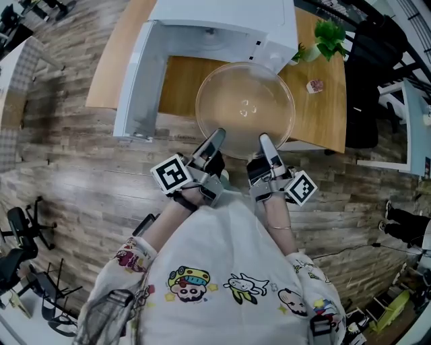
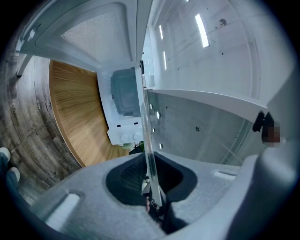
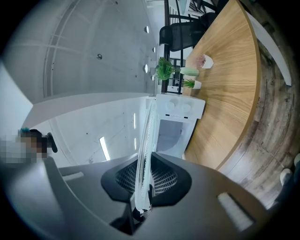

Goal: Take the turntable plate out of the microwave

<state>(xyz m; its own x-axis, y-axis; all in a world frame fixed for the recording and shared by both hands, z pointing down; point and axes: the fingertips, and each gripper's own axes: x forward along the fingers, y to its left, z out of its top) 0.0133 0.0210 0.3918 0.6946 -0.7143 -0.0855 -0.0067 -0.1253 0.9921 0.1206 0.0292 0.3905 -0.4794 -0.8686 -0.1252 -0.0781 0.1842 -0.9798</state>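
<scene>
Turntable plate [image 1: 244,108] is held outside the open microwave [image 1: 222,17].
Its near rim is clamped by the fingers of the left gripper [image 1: 215,138] and the right gripper [image 1: 265,141], above the bench [image 1: 178,87] edge.

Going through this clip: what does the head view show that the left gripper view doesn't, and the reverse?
Only the head view: the whole round glass plate held out in front of the microwave, the left gripper and right gripper both on its near rim, and the person's shirt. Only the left gripper view: the plate's rim seen edge-on, clamped between that gripper's pads. Both: the plate, the open white microwave, the wooden table and the plank floor.
</scene>
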